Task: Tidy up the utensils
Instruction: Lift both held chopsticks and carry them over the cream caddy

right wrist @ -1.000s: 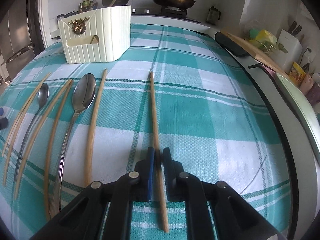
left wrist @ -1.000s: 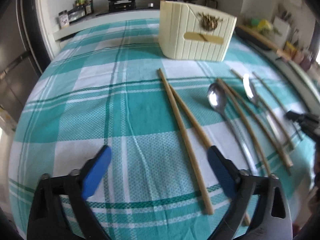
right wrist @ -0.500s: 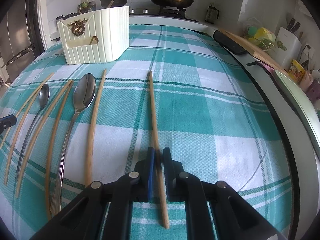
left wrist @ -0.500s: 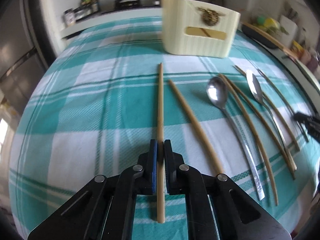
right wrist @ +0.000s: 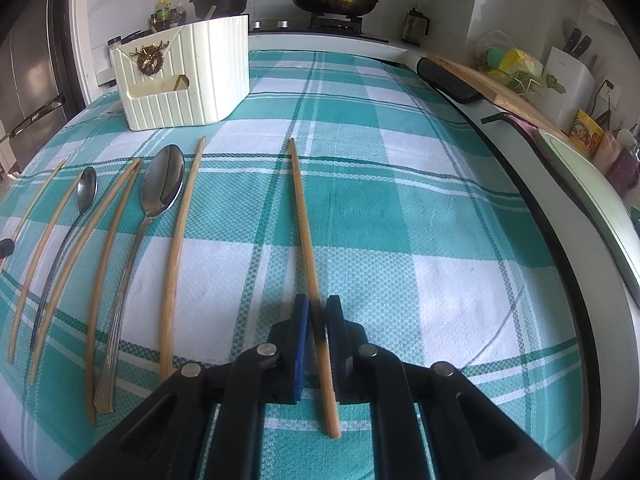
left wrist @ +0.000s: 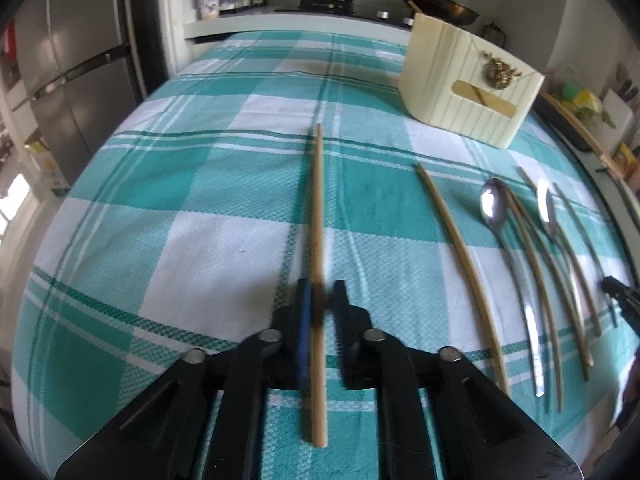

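My left gripper point(left wrist: 319, 312) is shut on a wooden chopstick point(left wrist: 318, 208) and holds it pointing away over the checked cloth. My right gripper point(right wrist: 317, 320) is shut on another wooden chopstick point(right wrist: 304, 220). A cream ribbed utensil holder point(left wrist: 468, 84) stands at the far side; it also shows in the right wrist view point(right wrist: 180, 80). Between the grippers lie a loose chopstick point(right wrist: 176, 256), a large spoon point(right wrist: 160, 196), a small spoon point(right wrist: 82, 196) and several thin bamboo chopsticks point(right wrist: 108, 220).
The table has a teal and white checked cloth point(right wrist: 400, 220). Behind it is a stove with a pot point(right wrist: 220, 0) and a pan point(right wrist: 332, 0). A cutting board point(right wrist: 480, 80) and a plate point(right wrist: 592, 200) line the right counter. A fridge point(left wrist: 60, 80) stands at left.
My left gripper closed on a chopstick and carried it left, away from the other utensils. My right gripper stayed shut on its chopstick and barely moved.
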### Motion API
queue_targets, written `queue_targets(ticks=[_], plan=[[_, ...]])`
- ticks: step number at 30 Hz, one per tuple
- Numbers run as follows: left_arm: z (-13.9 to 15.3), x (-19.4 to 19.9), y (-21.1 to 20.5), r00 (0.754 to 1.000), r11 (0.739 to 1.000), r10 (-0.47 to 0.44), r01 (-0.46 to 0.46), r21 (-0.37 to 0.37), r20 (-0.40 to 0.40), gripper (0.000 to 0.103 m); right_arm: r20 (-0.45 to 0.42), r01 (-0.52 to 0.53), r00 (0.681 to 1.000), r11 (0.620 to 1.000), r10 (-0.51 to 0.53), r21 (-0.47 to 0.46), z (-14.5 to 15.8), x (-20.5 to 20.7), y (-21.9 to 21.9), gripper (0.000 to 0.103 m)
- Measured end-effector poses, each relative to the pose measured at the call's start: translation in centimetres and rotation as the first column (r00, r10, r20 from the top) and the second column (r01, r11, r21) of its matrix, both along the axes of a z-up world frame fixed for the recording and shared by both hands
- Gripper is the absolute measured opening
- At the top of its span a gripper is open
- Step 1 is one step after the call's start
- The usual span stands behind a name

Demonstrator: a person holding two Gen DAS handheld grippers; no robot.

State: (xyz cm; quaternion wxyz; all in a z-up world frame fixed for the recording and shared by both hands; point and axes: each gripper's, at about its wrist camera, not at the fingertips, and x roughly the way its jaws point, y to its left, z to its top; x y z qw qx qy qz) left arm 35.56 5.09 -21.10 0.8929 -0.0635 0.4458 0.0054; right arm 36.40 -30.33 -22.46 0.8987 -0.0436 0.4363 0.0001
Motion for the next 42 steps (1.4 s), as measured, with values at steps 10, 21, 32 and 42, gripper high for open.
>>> queue_targets(ticks=[10, 21, 32, 42], plan=[[0.5, 1.0, 1.6, 0.987, 0.982, -0.157, 0.152, -0.112, -0.034, 0.076, -0.072, -0.075, 0.994, 0.997, 0.077, 0.034, 0.2, -0.2, -1.2, 0.026], [0.5, 7.3, 1.2, 0.952, 0.963, -0.249, 0.263, 0.064, -0.176, 0.074, -0.249, -0.201, 0.945, 0.977, 0.213, 0.075, 0.5, 3.0, -1.3, 0.045], [0.5, 12.8, 0.2, 0.943, 0.957, -0.254, 0.277, 0.087, -0.215, 0.041, -0.246, -0.176, 0.950, 0.980, 0.193, 0.091, 0.7, 13.4, 0.8, 0.041], [3.5, 12.5, 1.1, 0.973, 0.975, -0.213, 0.218, 0.053, -0.084, 0.004, -0.124, -0.099, 0.985, 0.980, 0.122, 0.173, 3.7, 15.2, 0.7, 0.006]])
